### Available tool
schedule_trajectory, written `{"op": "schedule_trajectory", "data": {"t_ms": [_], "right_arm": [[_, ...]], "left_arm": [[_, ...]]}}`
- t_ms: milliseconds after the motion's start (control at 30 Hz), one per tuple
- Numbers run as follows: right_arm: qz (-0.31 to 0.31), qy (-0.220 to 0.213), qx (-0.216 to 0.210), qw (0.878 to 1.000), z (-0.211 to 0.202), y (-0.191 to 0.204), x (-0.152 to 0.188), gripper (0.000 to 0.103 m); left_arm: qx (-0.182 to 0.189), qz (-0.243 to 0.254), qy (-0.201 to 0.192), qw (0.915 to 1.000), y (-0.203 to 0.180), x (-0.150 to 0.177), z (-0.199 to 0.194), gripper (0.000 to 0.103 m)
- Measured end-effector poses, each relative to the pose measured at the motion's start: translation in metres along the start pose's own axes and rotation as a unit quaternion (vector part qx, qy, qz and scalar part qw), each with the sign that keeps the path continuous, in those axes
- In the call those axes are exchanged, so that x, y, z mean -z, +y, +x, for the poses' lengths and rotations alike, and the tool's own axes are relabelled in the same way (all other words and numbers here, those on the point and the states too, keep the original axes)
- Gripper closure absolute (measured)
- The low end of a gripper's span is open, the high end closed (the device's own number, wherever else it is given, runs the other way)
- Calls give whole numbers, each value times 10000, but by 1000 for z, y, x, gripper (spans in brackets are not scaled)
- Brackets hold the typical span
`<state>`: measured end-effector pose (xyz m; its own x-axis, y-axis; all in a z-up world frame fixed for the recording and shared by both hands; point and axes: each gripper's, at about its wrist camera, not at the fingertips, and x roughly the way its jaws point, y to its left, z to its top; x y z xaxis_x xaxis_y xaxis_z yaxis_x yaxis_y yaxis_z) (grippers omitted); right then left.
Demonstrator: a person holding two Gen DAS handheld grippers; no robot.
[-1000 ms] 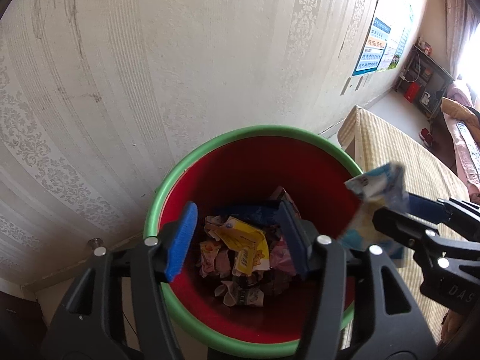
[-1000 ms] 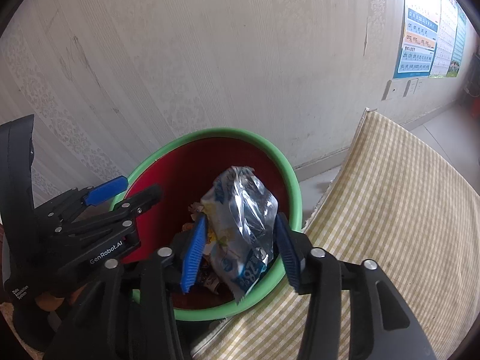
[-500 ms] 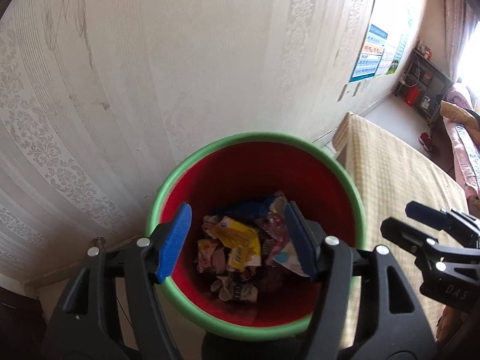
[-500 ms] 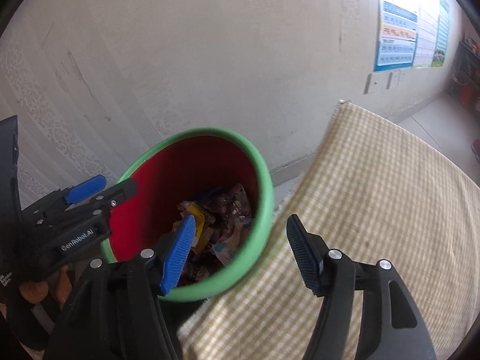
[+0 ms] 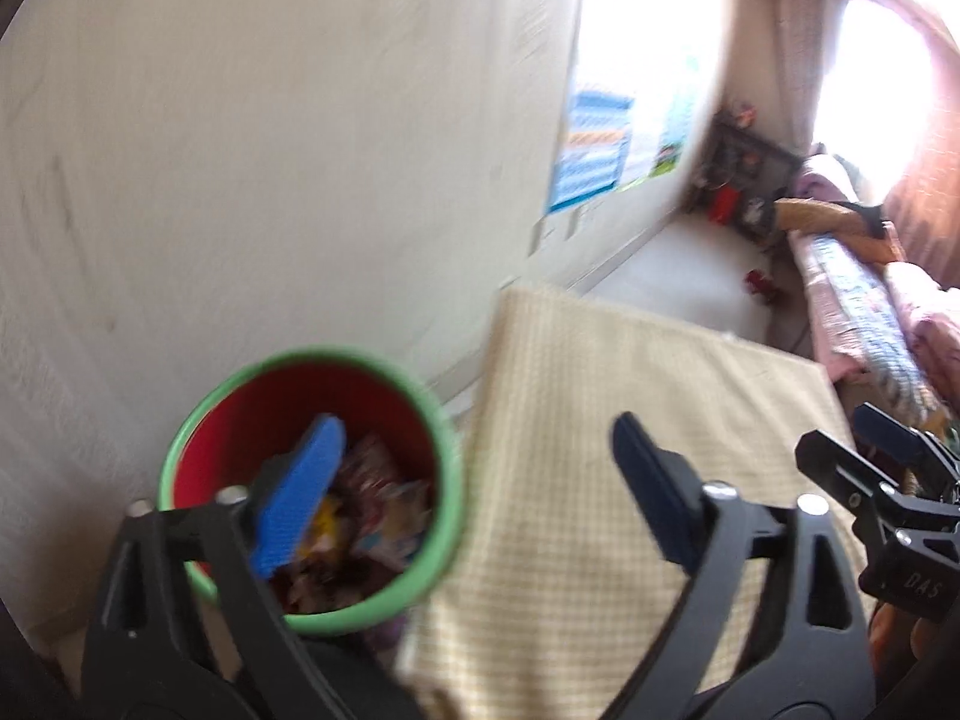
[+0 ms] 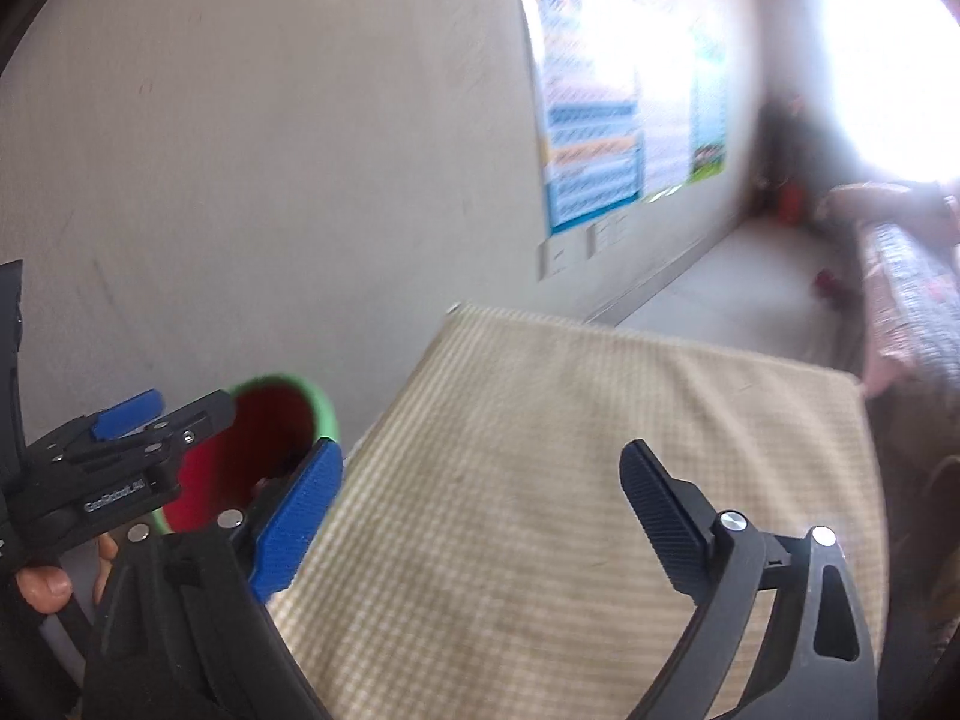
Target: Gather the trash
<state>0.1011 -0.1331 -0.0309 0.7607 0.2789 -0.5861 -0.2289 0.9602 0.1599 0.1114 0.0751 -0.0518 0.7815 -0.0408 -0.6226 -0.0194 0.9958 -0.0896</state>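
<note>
1. A round red plastic bin with a green rim [image 5: 447, 450] stood on the floor against a pale patterned wall [image 5: 270, 150], just beside the near corner of a surface covered in beige checked cloth [image 5: 630, 420].

2. Inside the bin lay a heap of crumpled snack wrappers [image 5: 384, 504] in yellow, pink and pale blue. This was the collected trash, and it sat well down in the bin, below the rim.

3. The left gripper [image 5: 474, 501] had its jaws spread wide, having just been opening, with nothing between them. One blue pad showed over the bin mouth and the other over the cloth.

4. The right gripper [image 6: 480, 516] likewise had its jaws wide apart, having just been opening, and they were empty. It looked out over the checked cloth, with the bin at the left edge of its view.

5. Both views were blurred. As far as could be seen, the cloth-covered surface carried no litter.

6. Judged from this, the drop into the bin looked finished for both hands. What remained, if anything, could not be told: a small red object [image 5: 759, 285] lay on the floor far off near a bed with a patterned cover [image 5: 864, 300], too small to identify as trash.
</note>
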Motion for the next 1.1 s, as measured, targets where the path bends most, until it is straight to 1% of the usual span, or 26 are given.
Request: {"op": "schedule_trajectory", "data": {"t_ms": [33,133,167,233,267,300,333,367,433,500,567,633,767,1100], "right_arm": [[8,-189,105,9998,-13,-9,0,7],[-11,-824,381,9959,-55,-33,2,7],[-24,-1013,439,9939,-65,-38,4,7],[-21,-1472,560,9875,-85,-46,8,7],[-23,-1739,688,9824,-96,-49,12,7],[-46,-1856,848,9789,-103,-52,14,7],[-77,-1854,1004,9775,-107,-54,15,7],[-80,-1854,1073,9768,-110,-57,16,7],[15,-1861,1057,9768,-117,-63,20,7],[159,-1863,1064,9766,-120,-68,23,7],[196,-1817,1055,9775,-119,-70,23,7],[191,-1782,1083,9778,-117,-70,24,7],[267,-1636,1035,9807,-115,-74,26,7],[341,-1499,1119,9818,-110,-76,32,7]], "left_arm": [[123,38,-162,9998,-11,-2,-8,6],[250,65,-619,9978,-36,-4,-30,5],[190,88,-798,9966,-45,-4,-38,5],[-118,229,-1161,9929,-64,-3,-53,5],[-201,296,-1280,9911,-69,-4,-58,5],[-278,392,-1429,9886,-76,-5,-64,5],[-323,462,-1531,9866,-81,-5,-70,5],[-356,539,-1606,9849,-87,-6,-74,5],[-366,653,-1584,9845,-98,-6,-80,5],[-244,763,-1586,9841,-107,-6,-87,5],[-257,812,-1656,9825,-114,-3,-93,5],[-252,798,-1638,9829,-120,-4,-95,5],[-245,686,-1560,9851,-121,-5,-94,5],[-292,613,-1460,9870,-115,-5,-92,5]]}}
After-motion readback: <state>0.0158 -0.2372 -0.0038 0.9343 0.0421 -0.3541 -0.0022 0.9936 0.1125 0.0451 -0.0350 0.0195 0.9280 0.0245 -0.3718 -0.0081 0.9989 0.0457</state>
